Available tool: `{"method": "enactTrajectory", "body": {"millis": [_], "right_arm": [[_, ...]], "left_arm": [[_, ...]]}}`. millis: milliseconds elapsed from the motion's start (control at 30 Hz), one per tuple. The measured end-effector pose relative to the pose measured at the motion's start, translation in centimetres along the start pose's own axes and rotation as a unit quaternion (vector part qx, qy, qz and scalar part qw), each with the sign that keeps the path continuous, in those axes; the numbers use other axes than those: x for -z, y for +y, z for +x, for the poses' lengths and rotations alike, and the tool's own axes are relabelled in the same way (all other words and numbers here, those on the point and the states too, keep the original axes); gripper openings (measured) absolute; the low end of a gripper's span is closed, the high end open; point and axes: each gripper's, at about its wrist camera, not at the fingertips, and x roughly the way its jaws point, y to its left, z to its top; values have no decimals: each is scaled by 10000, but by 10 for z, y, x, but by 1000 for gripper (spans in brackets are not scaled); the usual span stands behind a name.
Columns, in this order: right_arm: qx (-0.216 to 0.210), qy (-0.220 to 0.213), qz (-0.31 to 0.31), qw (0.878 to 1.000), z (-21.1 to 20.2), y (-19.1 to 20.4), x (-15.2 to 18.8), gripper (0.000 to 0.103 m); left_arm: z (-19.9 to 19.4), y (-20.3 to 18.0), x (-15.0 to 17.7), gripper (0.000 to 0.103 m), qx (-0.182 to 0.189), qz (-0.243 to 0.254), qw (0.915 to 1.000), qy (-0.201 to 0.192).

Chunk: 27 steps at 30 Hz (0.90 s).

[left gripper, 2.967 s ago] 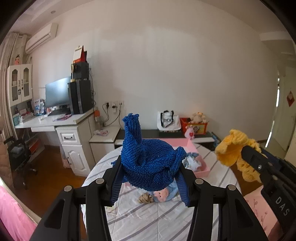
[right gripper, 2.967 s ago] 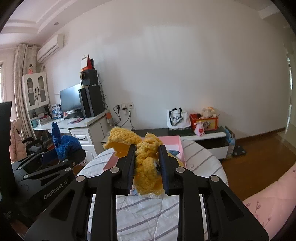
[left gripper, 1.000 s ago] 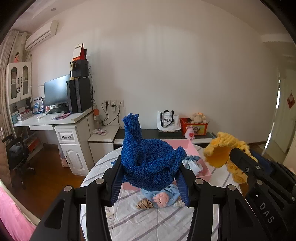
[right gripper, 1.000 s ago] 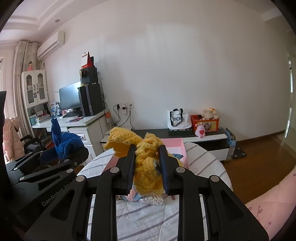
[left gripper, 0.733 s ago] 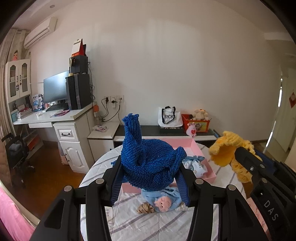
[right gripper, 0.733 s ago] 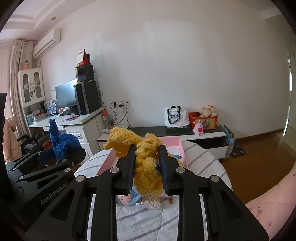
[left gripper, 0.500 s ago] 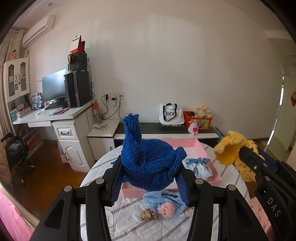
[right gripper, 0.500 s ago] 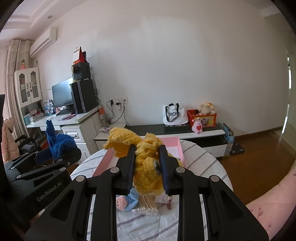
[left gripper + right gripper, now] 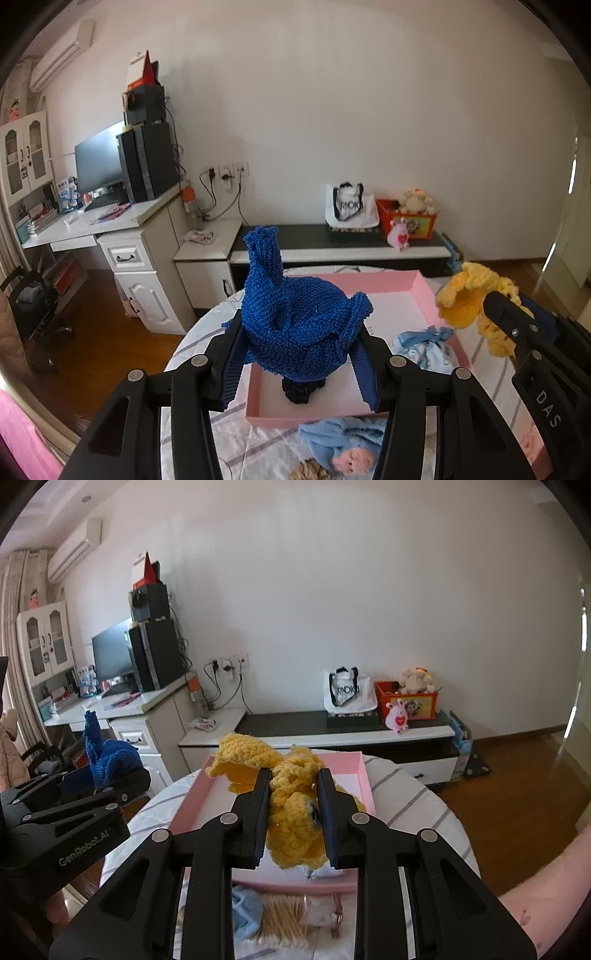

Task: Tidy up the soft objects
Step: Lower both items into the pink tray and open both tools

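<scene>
**Both knitted pieces now over the pink tray**

Lowest in the left wrist frame, the left gripper [image 9: 299, 363] is clamped on the crumpled royal-blue knitted piece [image 9: 295, 325]; in the right wrist frame the right gripper [image 9: 293, 818] pinches the chunky yellow crocheted piece [image 9: 291, 812]. Compared with three seconds ago, both have come forward: the shallow pink rectangular tray [image 9: 424, 291] now lies directly beneath them rather than beyond, so release into it looks close.

At the bottom edge, on the striped round tablecloth [image 9: 236, 435], one pale-blue-clad soft doll [image 9: 347, 443] waits outside the tray. Inside the tray, mid-frame right, sits one light-blue ribboned cloth bundle [image 9: 424, 350].

Count: two grippers, two held knits, one tray, one bundle stowed, one doll loose.
</scene>
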Motion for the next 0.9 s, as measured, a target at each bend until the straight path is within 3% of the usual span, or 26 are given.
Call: {"method": "enactTrajectory", "body": {"millis": [400, 633, 833, 900], "right_arm": [[94, 629, -10, 9980, 87, -13, -11, 23], [74, 916, -45, 9958, 123, -14, -15, 24], [3, 1047, 8, 9945, 141, -18, -17, 31], [-18, 1058, 72, 9944, 142, -22, -17, 47]], "left_arm": [[149, 16, -85, 48, 219, -44, 9972, 719], [231, 29, -115, 48, 379, -105, 9928, 1129], [278, 36, -126, 55, 336, -99, 9908, 1309], [286, 35, -125, 63, 257, -103, 9911, 1301]]}}
